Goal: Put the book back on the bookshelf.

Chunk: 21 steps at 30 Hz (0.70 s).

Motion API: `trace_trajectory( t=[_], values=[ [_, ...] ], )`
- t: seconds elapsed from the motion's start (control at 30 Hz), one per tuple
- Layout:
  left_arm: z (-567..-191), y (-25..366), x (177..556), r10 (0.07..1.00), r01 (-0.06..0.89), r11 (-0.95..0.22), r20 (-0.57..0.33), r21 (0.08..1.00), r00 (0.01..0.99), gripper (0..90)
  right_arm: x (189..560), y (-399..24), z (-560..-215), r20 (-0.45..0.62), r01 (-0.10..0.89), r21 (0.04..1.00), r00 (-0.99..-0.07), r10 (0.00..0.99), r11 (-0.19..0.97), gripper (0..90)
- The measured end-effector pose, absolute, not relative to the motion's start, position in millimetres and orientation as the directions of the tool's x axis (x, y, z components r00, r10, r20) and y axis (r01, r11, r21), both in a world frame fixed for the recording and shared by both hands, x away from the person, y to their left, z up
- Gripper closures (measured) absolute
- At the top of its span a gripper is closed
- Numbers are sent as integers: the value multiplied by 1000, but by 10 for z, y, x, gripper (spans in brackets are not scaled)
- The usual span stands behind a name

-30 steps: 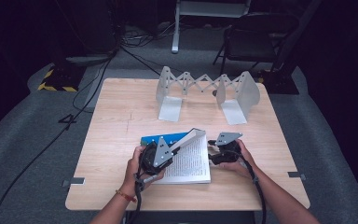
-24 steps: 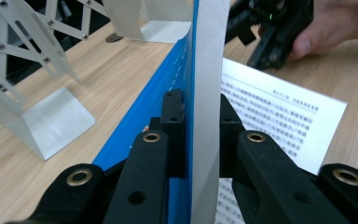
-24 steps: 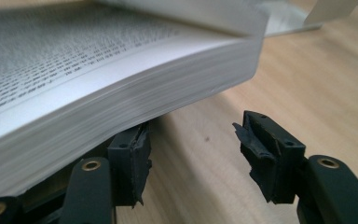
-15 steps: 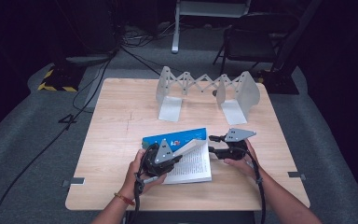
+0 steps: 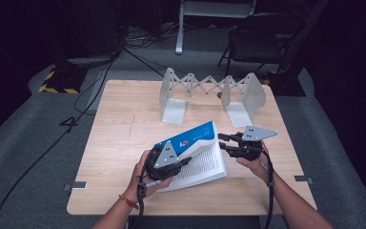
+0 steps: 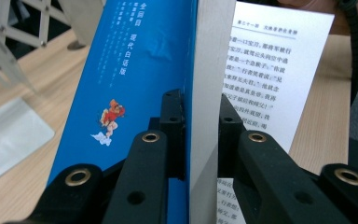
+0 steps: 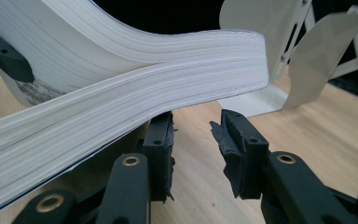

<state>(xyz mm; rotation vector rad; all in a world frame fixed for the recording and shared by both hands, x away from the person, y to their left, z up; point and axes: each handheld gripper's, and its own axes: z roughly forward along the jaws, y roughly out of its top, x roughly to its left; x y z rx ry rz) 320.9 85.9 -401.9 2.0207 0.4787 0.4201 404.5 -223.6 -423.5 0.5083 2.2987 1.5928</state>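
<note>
Your left gripper [image 5: 183, 163] has its fingers [image 6: 173, 122] clamped on a thick sheaf of the book [image 5: 196, 151], one on the blue cover and one on the printed page side, as the left gripper view shows. The book sits near the front middle of the desk [image 5: 124, 124], partly open, its blue cover raised and tilted up toward the rack, with pages fanning down to the desk. To its right, your right gripper [image 5: 224, 141] is at the book's far edge; its fingers [image 7: 161, 140] have just been closing, yet a gap remains and nothing is pinched between them, the page block curving just above. Behind stands the white folding rack [image 5: 212, 93], well apart.
</note>
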Motion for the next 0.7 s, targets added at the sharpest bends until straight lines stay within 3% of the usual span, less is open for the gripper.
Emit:
trace_trajectory(
  t=[0.47, 0.7],
  values=[
    [-3960, 458, 3471, 415, 49, -418, 143, 907, 899, 781, 4036, -2592, -4037, -47, 110, 958, -851, 522, 265, 655],
    [-3925, 245, 3577, 408, 39, -374, 127, 927, 904, 780, 4056, -2809, -3870, -54, 98, 968, -817, 574, 231, 655]
  ],
)
